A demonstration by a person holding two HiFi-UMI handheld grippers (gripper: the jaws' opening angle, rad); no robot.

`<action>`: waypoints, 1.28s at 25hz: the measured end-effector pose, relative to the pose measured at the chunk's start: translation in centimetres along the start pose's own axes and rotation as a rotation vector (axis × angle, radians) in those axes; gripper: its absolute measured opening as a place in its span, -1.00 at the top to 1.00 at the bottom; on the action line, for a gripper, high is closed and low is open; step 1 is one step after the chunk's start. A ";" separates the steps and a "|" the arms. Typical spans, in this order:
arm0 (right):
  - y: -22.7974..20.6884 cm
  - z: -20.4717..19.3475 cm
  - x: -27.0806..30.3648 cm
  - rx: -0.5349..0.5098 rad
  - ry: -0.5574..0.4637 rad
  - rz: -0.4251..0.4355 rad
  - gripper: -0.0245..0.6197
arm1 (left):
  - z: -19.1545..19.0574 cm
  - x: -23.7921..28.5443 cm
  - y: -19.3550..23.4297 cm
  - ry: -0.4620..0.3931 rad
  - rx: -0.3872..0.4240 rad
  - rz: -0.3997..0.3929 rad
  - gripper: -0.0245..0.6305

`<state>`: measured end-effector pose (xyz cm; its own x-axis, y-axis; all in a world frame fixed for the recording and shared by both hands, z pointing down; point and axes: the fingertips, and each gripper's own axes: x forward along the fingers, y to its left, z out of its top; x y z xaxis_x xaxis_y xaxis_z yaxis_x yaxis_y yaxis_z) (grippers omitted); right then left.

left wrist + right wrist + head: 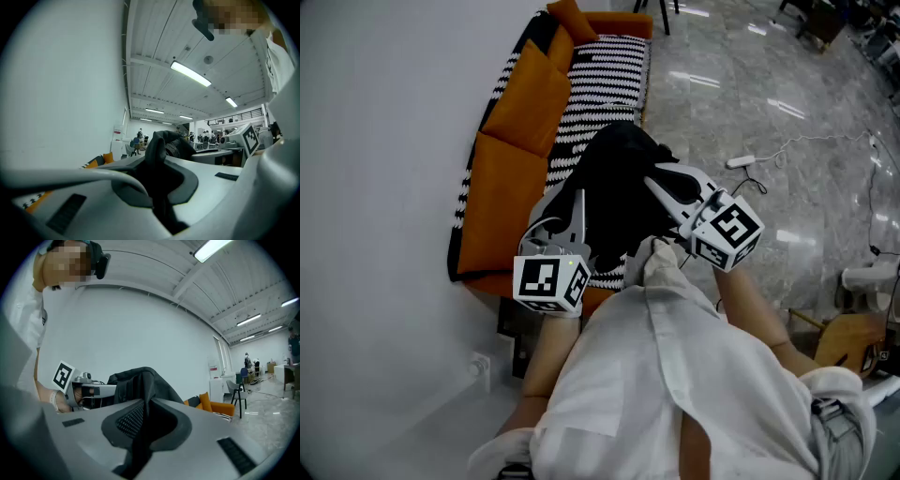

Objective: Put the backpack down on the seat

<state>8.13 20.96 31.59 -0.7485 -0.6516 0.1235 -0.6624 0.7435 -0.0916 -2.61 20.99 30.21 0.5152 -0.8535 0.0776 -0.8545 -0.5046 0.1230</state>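
In the head view the black backpack (614, 197) hangs between my two grippers, over the front end of the sofa's black-and-white striped seat (605, 80). My left gripper (577, 208) is shut on a fold of the bag's black fabric (159, 197) on its left side. My right gripper (656, 183) is shut on the fabric (138, 437) on its right side. The bag's top (136, 380) bulges up between the jaws in both gripper views. The bag's underside is hidden, so I cannot tell whether it touches the seat.
Orange back cushions (530, 103) line the sofa along the white wall (384, 169). A white power strip (741, 161) with a cable lies on the grey stone floor to the right. A wooden piece (839, 339) stands at lower right. A chair (236, 392) stands beyond the sofa.
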 end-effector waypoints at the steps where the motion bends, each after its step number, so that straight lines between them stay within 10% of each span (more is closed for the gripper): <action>1: 0.0 0.0 0.1 -0.001 -0.001 0.003 0.79 | 0.0 0.0 0.0 0.000 -0.001 0.000 0.85; 32: -3.6 -2.0 -0.6 0.050 0.022 0.033 0.79 | -1.9 3.2 -1.6 0.041 -0.054 -0.039 0.85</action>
<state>11.02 18.98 33.87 -0.7692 -0.6231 0.1416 -0.6387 0.7557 -0.1449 0.52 19.37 32.17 0.5510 -0.8269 0.1123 -0.8297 -0.5285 0.1795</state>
